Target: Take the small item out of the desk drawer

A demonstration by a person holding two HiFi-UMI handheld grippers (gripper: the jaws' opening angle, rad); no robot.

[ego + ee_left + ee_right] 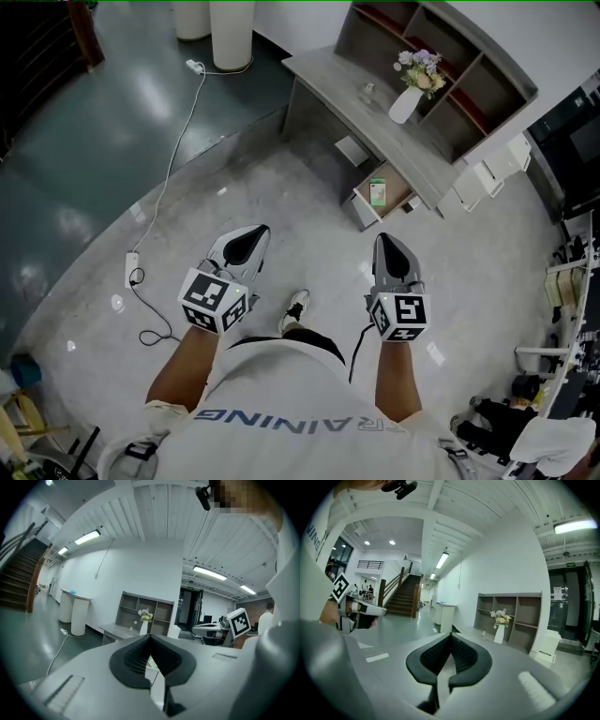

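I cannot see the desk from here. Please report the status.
Left gripper, right gripper shut, empty, short of desk. Drawer open, green item inside. Cable on floor, left of path.

Grey desk (pixel 328 80), white vase (pixel 406 105), green small item (pixel 378 192)

The person is standing well apart from the desk (pixel 342 77), holding the left gripper (pixel 247 238) and right gripper (pixel 390 247) level, both pointing deskward. The drawer (pixel 401 184) is standing open, a small green item (pixel 377 192) lying inside. A vase (pixel 406 105) is sitting on the desktop.
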